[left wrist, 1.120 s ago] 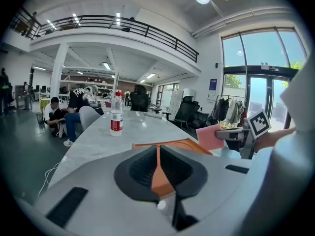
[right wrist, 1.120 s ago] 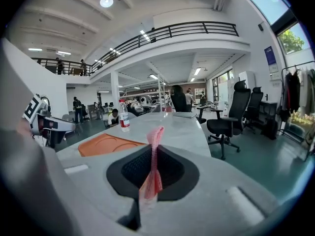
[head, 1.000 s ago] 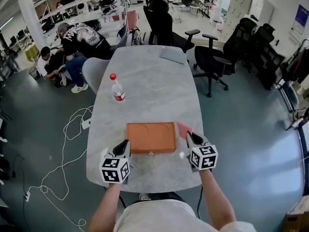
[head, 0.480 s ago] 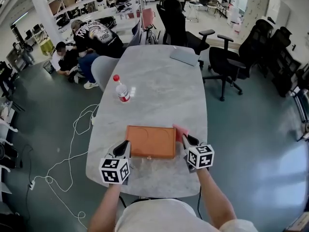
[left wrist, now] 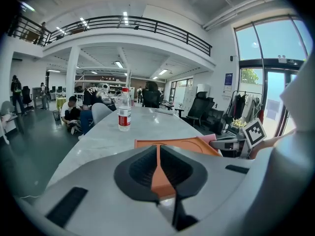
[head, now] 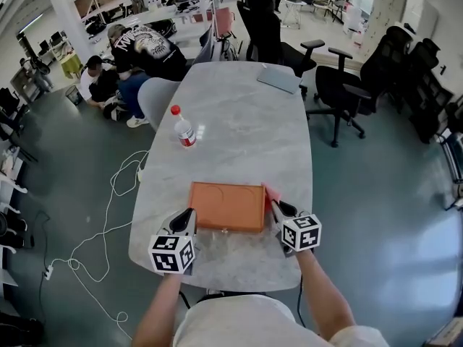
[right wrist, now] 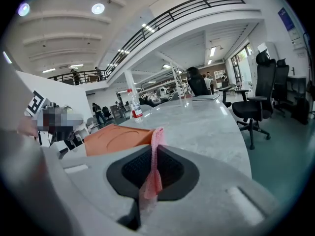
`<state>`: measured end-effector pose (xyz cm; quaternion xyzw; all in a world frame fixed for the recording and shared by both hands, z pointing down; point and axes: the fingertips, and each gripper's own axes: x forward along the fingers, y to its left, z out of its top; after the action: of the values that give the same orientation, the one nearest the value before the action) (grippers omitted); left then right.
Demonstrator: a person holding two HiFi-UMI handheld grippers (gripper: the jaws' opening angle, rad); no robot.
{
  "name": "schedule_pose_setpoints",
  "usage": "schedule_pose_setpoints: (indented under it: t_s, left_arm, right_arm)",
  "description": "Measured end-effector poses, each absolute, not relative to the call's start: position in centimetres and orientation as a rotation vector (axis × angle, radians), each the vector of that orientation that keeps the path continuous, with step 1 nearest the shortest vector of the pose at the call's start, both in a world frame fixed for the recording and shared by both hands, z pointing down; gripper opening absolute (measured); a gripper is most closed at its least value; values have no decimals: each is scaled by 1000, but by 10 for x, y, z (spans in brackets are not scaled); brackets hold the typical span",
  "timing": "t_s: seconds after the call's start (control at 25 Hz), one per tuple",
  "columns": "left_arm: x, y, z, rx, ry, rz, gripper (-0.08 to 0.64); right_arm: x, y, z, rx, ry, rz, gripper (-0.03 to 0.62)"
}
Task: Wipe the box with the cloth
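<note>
An orange flat box lies near the front of the grey table. My right gripper is shut on a pink cloth right beside the box's right edge. The cloth also shows in the left gripper view. My left gripper sits at the box's near left corner, jaws shut to a thin slit. Orange shows through that slit. Whether its tips touch the box is unclear.
A water bottle with a red cap stands farther up the table on the left. A grey laptop lies at the far end. Black office chairs stand to the right, people crouch at the far left, and cables run over the floor.
My right gripper with the cloth has come in closer to the box's right edge. The left gripper and the box have kept their places.
</note>
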<state>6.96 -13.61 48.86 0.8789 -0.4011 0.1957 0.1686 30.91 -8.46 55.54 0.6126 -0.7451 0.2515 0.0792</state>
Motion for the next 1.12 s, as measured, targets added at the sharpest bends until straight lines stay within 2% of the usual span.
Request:
schedule_pose_setpoints:
  t_s: [1.12]
  left_arm:
    - [56,-123,501,2541,-1010,567,26]
  right_arm:
    - [271,-40,544,1863,-2259,696,15]
